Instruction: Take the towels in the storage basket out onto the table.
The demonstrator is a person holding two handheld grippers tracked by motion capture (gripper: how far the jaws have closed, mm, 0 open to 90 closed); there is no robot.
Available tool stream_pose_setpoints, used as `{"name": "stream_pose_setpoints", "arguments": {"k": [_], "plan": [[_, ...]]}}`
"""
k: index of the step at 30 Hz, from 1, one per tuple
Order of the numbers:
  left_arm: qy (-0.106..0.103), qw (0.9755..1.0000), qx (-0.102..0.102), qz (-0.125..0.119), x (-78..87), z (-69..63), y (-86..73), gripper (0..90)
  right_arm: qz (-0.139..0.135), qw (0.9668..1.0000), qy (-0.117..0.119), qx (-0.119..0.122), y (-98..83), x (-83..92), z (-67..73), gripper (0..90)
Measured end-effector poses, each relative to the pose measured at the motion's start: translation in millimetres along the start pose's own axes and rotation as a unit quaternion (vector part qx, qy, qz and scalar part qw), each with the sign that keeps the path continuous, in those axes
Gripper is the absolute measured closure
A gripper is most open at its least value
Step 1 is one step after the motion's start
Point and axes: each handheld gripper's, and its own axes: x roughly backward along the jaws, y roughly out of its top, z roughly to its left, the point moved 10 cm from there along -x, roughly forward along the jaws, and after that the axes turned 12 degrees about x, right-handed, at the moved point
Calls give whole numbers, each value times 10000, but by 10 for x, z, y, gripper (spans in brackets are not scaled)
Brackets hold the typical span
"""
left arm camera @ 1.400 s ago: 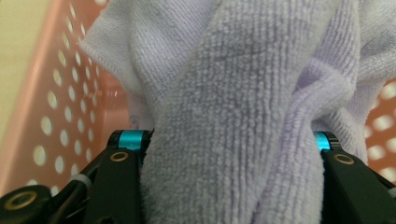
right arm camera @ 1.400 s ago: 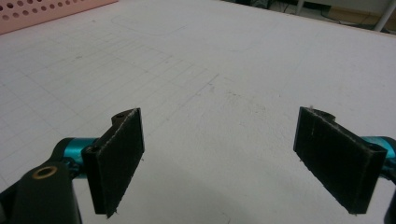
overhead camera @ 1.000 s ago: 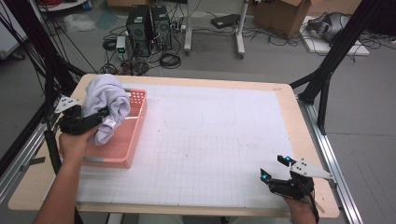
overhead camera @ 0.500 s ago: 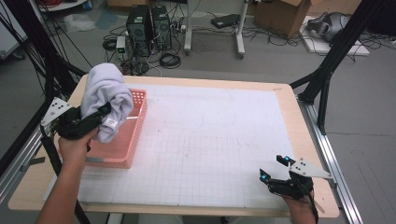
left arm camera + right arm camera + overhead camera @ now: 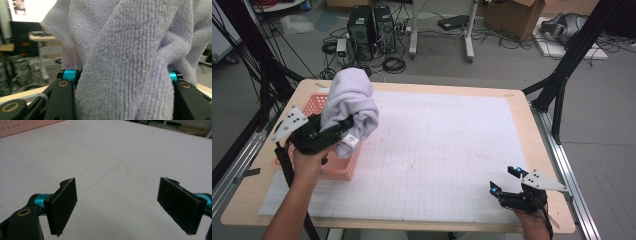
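Observation:
A bunched pale lilac towel (image 5: 351, 107) hangs above the pink basket (image 5: 343, 169) at the table's left, held up by my left gripper (image 5: 346, 131), which is shut on it. In the left gripper view the towel (image 5: 125, 62) bulges between the two black jaws and hides the fingertips. My right gripper (image 5: 504, 179) rests low near the table's front right corner, open with nothing in it; its two black pads (image 5: 63, 203) stand wide apart over the white grid mat (image 5: 112, 157).
The white grid mat (image 5: 447, 150) covers most of the wooden table (image 5: 242, 192). Black frame poles (image 5: 562, 75) stand at the table's sides. Computers, cables and boxes lie on the floor beyond the far edge.
My left gripper has lifted the towel up out of the pink basket and carried it to the right, toward the mat. The right gripper has stayed put.

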Motion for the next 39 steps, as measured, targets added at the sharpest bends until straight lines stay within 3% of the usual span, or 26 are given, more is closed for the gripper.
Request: {"name": "stream_pose_setpoints", "arguments": {"k": [5,13,18,24,26,33,34,35,36,39], "plan": [[-333,9992,-121,197,-170,-253,-131,480,15,10000,3,7,-2,0,0,150],[-759,9952,-209,581,-500,-617,-428,476,21,10000,24,7,-5,1,5,150],[-859,9919,-299,884,-661,-772,-654,473,18,10000,21,14,-10,-4,-6,150],[-804,9889,-380,1189,-874,-891,-991,472,50,10000,38,12,-19,-13,6,150],[-807,9861,-446,1384,-923,-924,-1118,469,50,10000,40,11,-20,-13,8,150],[-804,9758,-388,1994,-1078,-1028,-1520,452,70,10000,54,-9,-30,-18,8,150],[-729,9714,-362,2233,-1125,-1033,-1642,447,71,10000,52,0,-29,-19,6,150],[-729,9714,-362,2233,-1125,-1033,-1642,441,70,10000,54,5,-29,-21,5,150],[-691,9680,-331,2389,-1150,-1033,-1718,441,70,10000,54,5,-29,-21,5,150],[-502,9611,-400,2688,-1191,-1004,-1857,402,62,10000,60,9,-31,-32,8,150]]}}
